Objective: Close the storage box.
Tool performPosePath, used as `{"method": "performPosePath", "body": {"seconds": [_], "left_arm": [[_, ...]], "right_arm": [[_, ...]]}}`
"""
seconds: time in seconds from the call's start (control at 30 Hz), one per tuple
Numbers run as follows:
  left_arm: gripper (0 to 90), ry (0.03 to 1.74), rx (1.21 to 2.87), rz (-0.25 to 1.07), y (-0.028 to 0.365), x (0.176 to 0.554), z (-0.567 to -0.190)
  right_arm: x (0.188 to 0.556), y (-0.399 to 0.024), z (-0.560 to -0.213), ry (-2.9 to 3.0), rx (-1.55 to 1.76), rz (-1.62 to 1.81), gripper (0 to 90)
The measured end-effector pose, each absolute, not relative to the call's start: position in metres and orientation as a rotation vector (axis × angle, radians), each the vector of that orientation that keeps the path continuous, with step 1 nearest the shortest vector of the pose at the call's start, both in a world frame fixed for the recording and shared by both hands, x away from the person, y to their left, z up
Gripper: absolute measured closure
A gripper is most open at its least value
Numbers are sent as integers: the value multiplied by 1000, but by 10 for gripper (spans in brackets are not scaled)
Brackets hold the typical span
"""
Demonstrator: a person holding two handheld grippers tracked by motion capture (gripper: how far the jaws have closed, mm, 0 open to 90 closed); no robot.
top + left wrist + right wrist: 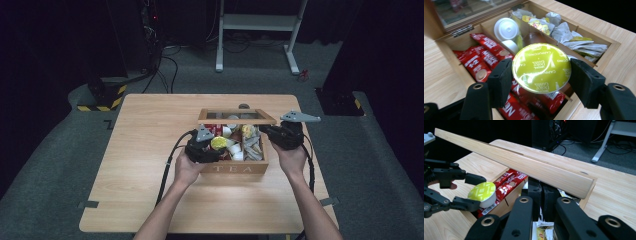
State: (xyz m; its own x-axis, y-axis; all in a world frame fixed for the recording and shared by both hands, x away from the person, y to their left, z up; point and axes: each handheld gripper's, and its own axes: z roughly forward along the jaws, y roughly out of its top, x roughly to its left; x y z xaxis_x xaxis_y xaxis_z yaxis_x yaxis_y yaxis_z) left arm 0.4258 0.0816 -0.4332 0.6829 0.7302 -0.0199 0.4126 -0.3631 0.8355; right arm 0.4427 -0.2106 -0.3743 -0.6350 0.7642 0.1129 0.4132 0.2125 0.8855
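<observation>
Currently, the light wooden bench (pixel 150 165) carries an open wooden tea box marked TEA (pixel 240 168) near its right half. Its glass-paned wooden lid (pixel 237 116) stands raised at the far side. Inside the box: red instant-coffee sachets (pixel 477 60) in the left compartment, white capsules (pixel 506 28) in the middle one, crumpled tea-bag wrappers (pixel 574 37) on the right.

Left hand-held gripper (pixel 541 75): jaws clamped on a round yellow-green foil-topped cappuccino capsule (pixel 541 67), held above the red sachets at the box's near left.

Right hand-held gripper (pixel 541 192): jaws narrow, pads pressed together beside the lid's right end; whether they grip it I cannot tell.
</observation>
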Motion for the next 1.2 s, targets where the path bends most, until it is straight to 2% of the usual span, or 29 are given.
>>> {"method": "performPosePath", "body": {"seconds": [0.37, 1.2], "left_arm": [[372, 900, 1984, 470, 99, 419, -428], [372, 1004, 1867, 510, 165, 402, -416]], "right_arm": [[443, -210, -374, 2147, 1100, 1397, 868], [443, -210, -374, 2154, 1105, 1405, 867]]}}
